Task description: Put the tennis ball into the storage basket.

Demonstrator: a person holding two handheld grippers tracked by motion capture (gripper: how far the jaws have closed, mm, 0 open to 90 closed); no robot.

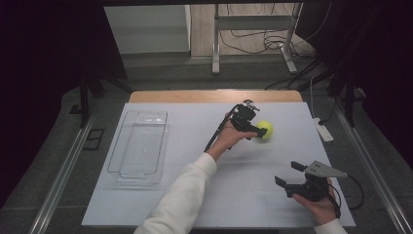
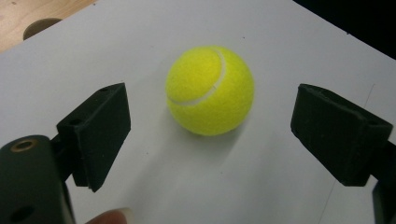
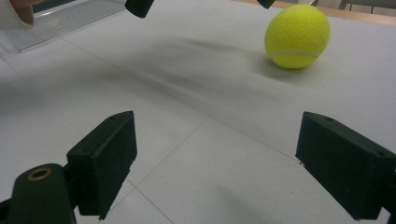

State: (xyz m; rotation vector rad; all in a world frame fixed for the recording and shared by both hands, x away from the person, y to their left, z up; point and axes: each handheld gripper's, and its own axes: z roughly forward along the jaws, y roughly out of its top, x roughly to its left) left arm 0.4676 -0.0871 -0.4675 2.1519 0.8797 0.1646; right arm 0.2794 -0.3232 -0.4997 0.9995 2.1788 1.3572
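the right gripper (image 1: 288, 176) is held nearest, low over the white table sheet (image 1: 243, 195), well apart from the tennis ball (image 1: 265, 129). its jaws are spread wide and nothing is held between them. farther off, the yellow ball is seen resting on the sheet. the left gripper (image 1: 257, 130) is held right at the ball, with its jaws opened wide on either side of it and not touching it. a clear plastic tray (image 1: 140, 146) is set well to the left of the ball.
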